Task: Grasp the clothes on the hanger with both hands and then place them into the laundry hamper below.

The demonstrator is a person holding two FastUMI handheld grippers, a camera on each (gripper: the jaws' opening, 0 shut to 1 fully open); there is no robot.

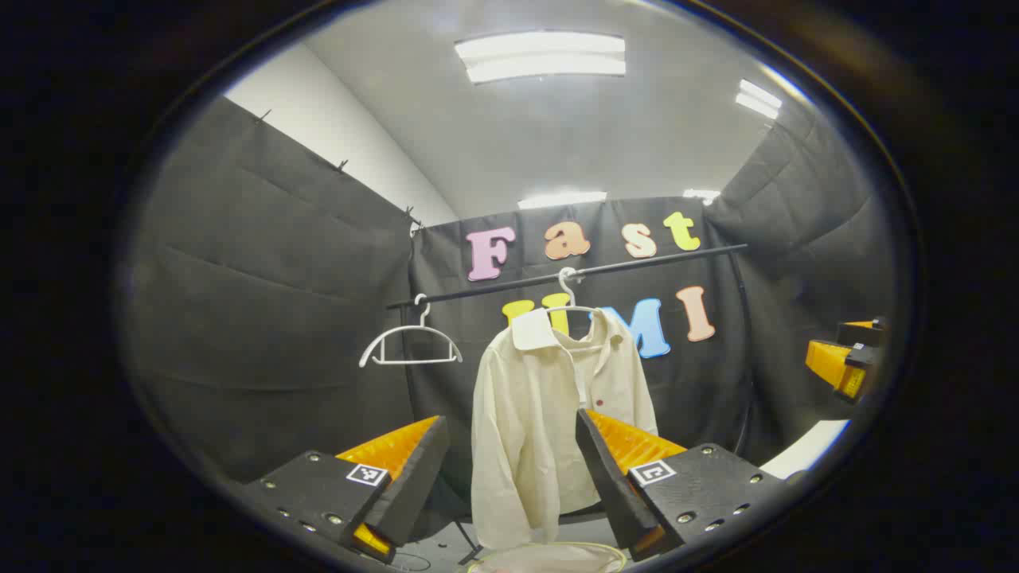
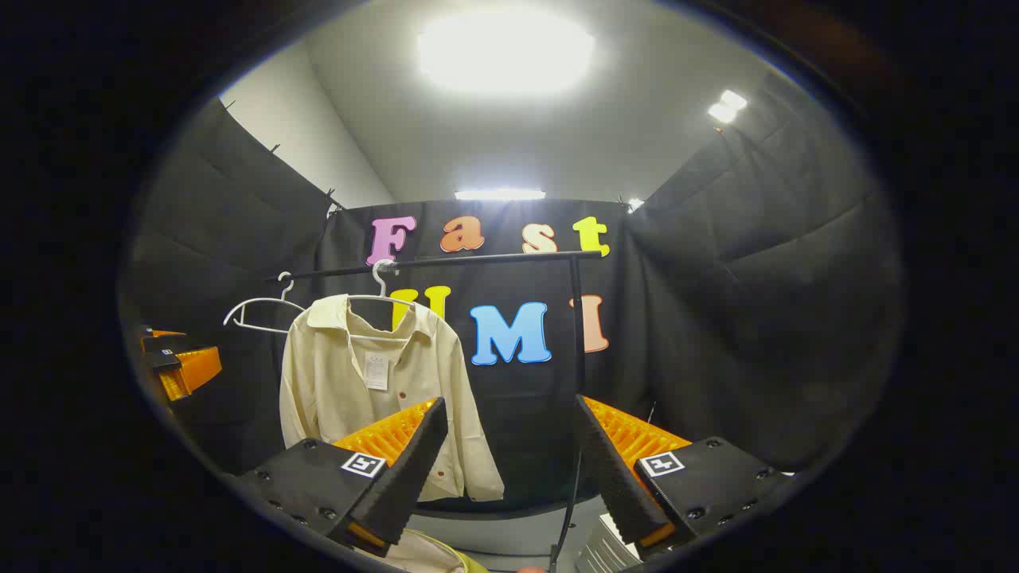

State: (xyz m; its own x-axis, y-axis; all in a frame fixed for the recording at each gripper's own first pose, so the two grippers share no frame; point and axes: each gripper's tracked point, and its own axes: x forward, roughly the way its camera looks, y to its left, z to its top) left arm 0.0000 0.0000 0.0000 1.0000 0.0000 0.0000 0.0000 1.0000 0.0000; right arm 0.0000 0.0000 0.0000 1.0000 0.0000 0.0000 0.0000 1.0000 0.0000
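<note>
Cream long-sleeved button shirt hangs on a white plastic hanger hooked over the black horizontal rail, far side of the booth, front unbuttoned, collar flopped to one side. Second white plastic hanger sits bare on the same rail, left of the shirt and apart from it. Rim of the pale laundry hamper shows right below the shirt hem, near the floor.

Left gripper: released, jaws wide apart, nothing between them, shirt framed in the gap but well beyond the tips. Right gripper: also released, jaws spread, pointed right of the shirt at the black upright rail post. Neither touches the fabric. In the left gripper view the other gripper pokes in at the far right edge
</note>
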